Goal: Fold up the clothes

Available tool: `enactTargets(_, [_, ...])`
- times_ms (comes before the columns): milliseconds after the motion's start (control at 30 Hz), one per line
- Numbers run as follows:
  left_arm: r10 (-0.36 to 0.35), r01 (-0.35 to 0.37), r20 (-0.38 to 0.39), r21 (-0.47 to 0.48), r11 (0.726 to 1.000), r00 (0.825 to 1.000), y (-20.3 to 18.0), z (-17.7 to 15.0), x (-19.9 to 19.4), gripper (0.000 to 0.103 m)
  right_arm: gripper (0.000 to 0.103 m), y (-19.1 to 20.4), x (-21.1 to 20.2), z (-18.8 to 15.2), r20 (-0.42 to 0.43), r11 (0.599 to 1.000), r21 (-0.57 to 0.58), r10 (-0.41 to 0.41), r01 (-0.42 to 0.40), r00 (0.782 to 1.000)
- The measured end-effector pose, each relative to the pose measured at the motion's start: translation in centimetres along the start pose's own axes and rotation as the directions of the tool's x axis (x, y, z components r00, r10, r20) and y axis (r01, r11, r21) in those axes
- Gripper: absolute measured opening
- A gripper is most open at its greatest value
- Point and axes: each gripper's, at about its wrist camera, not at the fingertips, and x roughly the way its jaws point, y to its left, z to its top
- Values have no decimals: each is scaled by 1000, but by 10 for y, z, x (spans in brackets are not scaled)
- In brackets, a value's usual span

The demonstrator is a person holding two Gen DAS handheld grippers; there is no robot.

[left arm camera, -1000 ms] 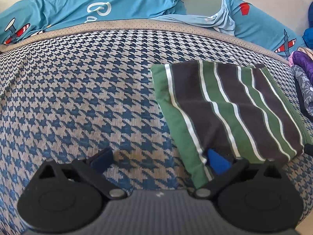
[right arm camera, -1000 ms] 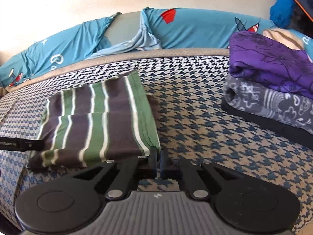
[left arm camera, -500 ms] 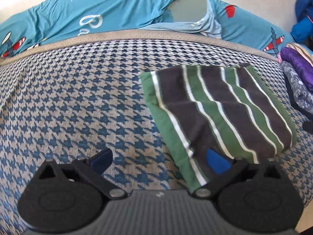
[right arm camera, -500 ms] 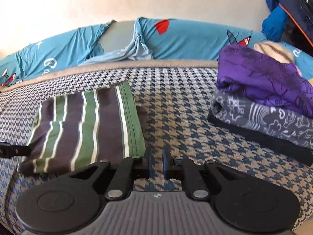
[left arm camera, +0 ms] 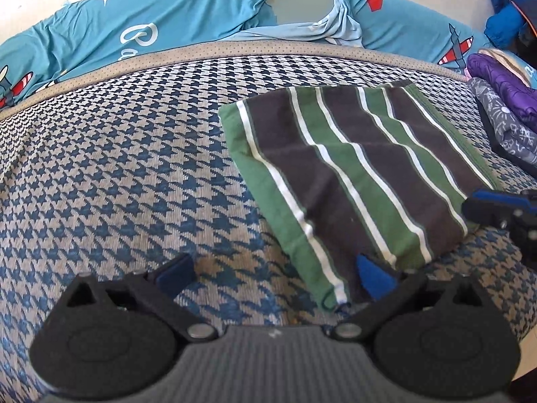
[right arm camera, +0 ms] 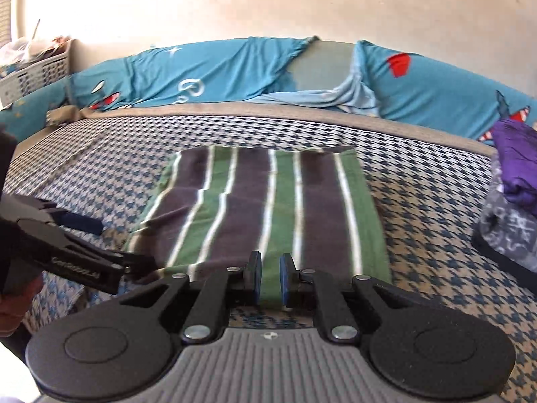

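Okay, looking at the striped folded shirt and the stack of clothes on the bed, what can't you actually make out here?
- Folded stack: cut off by the right edge in both views; piece count unclear.
- Striped shirt: near edge hidden behind the right gripper in the right wrist view.
- Left gripper: whether its right finger touches the shirt is unclear.

The folded garment [right arm camera: 268, 201] has green, dark brown and white stripes. The bed cover [left arm camera: 117, 174] is blue-and-beige houndstooth. The pillows [right arm camera: 218, 70] are turquoise.

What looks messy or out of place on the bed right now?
The teal cover along the wall has slipped, baring a grey cushion. The striped garment lies folded flat, and the stack beside it looks tidy.
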Motion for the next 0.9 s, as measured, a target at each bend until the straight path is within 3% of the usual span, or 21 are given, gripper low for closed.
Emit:
enactTargets(200, [6, -6, -1, -9, 1000, 1000, 1, -3, 0, 103, 20, 12, 21, -12, -126, 996, -84, -27, 16, 992])
enactTargets(567, [8, -8, -1, -4, 1000, 1000, 0, -9, -5, 103, 26, 9, 18, -11, -148, 996, -84, -32, 19, 988])
enactTargets(900, [11, -9, 45, -45, 999, 999, 8, 7, -9, 103, 28, 7, 14, -10, -148, 998, -64, -31, 22, 988])
